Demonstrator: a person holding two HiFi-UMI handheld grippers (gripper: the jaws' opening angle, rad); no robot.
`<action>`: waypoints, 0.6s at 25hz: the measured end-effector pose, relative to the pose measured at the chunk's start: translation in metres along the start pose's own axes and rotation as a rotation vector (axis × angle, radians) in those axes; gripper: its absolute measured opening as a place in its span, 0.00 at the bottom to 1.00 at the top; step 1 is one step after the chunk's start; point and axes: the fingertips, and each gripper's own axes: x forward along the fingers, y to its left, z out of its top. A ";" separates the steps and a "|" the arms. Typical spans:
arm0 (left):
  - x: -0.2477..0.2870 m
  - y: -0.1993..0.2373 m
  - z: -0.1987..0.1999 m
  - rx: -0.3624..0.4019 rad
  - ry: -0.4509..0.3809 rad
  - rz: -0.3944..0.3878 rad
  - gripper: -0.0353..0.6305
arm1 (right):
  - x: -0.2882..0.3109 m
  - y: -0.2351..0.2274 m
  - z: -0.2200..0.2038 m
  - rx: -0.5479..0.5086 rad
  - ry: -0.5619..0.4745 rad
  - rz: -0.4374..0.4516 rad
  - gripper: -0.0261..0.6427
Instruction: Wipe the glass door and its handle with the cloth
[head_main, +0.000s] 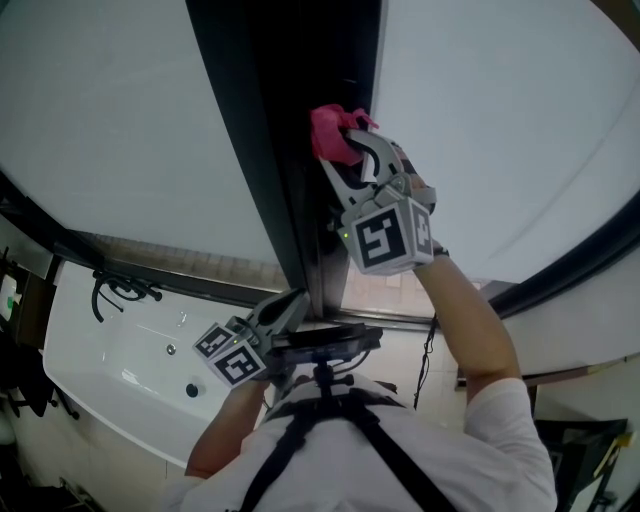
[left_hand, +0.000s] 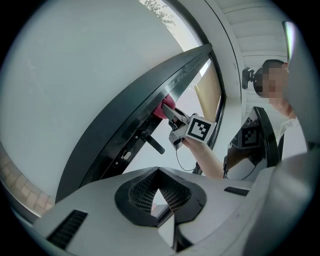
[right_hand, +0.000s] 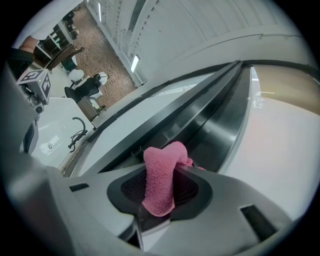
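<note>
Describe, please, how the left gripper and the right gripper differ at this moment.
The right gripper is shut on a pink cloth; the left gripper is shut on nothing. The right gripper is up at the dark door frame; the left gripper sits low, near the person's chest. Each carries a marker cube.

head view looks steeply down along the dark metal door frame (head_main: 290, 200). left gripper view faces it from lower, farther back; right gripper view sits close against it. all three share the fluffy pink cloth (head_main: 330, 135).
</note>
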 end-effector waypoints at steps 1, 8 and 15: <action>0.000 0.000 0.000 0.000 0.000 0.000 0.04 | 0.000 0.002 -0.002 0.005 0.004 0.003 0.20; 0.003 0.001 -0.003 -0.003 0.007 -0.003 0.04 | 0.001 0.014 -0.015 0.041 0.027 0.025 0.20; 0.003 -0.001 -0.004 -0.003 0.014 -0.007 0.04 | -0.001 0.026 -0.019 0.116 0.050 0.033 0.20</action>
